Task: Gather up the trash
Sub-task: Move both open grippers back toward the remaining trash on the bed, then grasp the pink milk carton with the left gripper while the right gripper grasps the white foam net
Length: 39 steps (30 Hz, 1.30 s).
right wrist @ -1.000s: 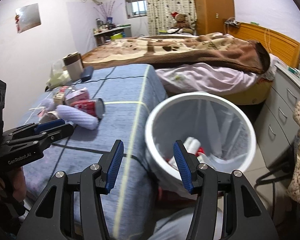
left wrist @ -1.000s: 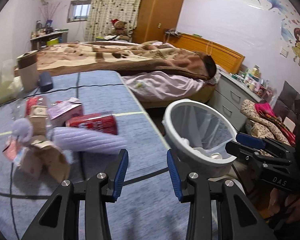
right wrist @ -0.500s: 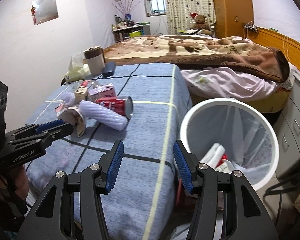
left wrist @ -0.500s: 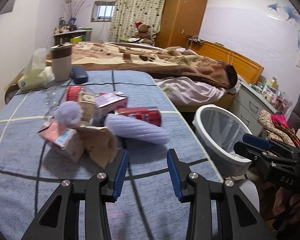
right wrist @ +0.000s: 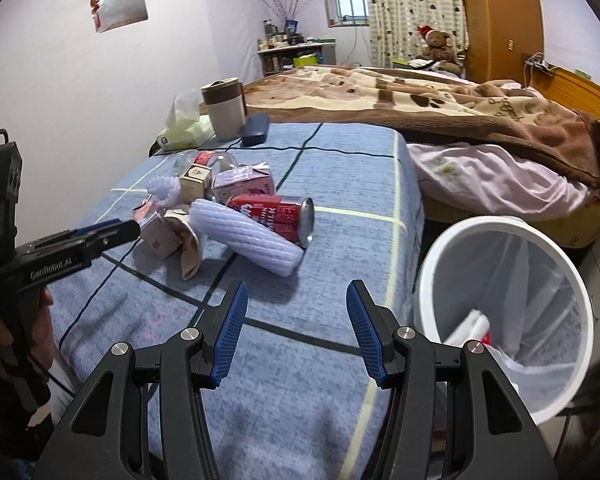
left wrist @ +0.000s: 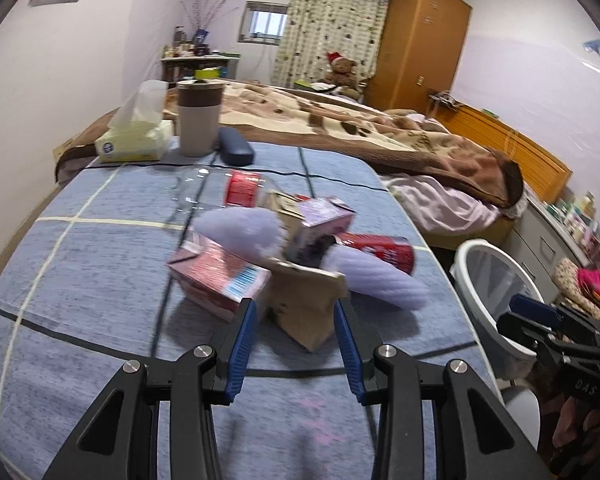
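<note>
— Trash (left wrist: 300,256) lies heaped on the blue checked table cover (left wrist: 100,280); where do we stand with it?

— We hold the left gripper (left wrist: 296,320) low over the cover, jaws spread and empty, its blue pads either side of a crumpled brown paper bag (left wrist: 304,300) at the near edge of the heap. Whether they touch it, we cannot tell.

— What else is in the heap?

— A pink carton (left wrist: 216,280), a red can (right wrist: 276,216) on its side, a white foam sleeve (right wrist: 248,240) lying against the can, and a purple carton (right wrist: 242,186).

— And our right gripper (right wrist: 296,332)?

— Jaws wide apart, nothing between them, over the cover's near edge. The white bin (right wrist: 504,320) stands just beside the table, lined, with some trash already at its bottom.
</note>
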Available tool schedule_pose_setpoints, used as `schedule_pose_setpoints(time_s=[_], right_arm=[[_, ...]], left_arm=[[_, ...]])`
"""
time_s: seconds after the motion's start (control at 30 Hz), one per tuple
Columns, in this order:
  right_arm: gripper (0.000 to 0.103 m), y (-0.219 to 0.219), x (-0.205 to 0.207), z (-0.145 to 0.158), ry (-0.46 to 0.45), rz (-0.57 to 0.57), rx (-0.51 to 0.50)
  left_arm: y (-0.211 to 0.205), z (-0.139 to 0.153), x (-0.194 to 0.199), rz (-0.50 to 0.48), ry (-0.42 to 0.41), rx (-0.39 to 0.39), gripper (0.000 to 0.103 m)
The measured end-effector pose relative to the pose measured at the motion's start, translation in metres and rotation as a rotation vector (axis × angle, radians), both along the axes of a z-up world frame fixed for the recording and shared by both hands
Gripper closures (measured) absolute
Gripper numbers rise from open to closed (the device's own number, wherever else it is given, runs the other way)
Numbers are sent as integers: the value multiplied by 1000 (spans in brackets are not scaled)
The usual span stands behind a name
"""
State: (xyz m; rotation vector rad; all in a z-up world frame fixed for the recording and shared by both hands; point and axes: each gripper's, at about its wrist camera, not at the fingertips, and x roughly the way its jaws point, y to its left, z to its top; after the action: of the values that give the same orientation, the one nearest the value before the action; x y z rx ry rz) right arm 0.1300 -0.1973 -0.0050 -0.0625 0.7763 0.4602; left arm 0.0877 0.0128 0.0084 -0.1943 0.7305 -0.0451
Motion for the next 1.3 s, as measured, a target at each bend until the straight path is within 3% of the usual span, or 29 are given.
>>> schedule_pose_setpoints(time_s=[0.13, 0.2, 0.27, 0.37, 0.7, 1.03, 1.1, 1.17, 1.3], right_arm=[[50, 9, 6, -4, 7, 22, -6], [50, 12, 9, -6, 14, 31, -9], [50, 15, 13, -10, 25, 36, -12], [50, 17, 16, -13, 36, 39, -13], [50, 28, 26, -18, 52, 60, -33], [50, 45, 42, -30, 66, 114, -64], [50, 48, 44, -33, 70, 122, -76], [50, 50, 43, -35, 77, 135, -81], [51, 55, 39, -36, 79, 169, -90]], left_arm=[[15, -4, 7, 49, 6, 6, 63], [24, -7, 10, 72, 20, -8, 58], [30, -11, 14, 100, 31, -35, 46], [36, -16, 19, 133, 40, -72, 40], [41, -36, 53, 231, 100, -80, 39], [69, -38, 34, 256, 103, -46, 39], [71, -40, 35, 249, 105, -45, 42], [71, -42, 38, 237, 110, -45, 56], [67, -47, 42, 208, 125, -40, 66]])
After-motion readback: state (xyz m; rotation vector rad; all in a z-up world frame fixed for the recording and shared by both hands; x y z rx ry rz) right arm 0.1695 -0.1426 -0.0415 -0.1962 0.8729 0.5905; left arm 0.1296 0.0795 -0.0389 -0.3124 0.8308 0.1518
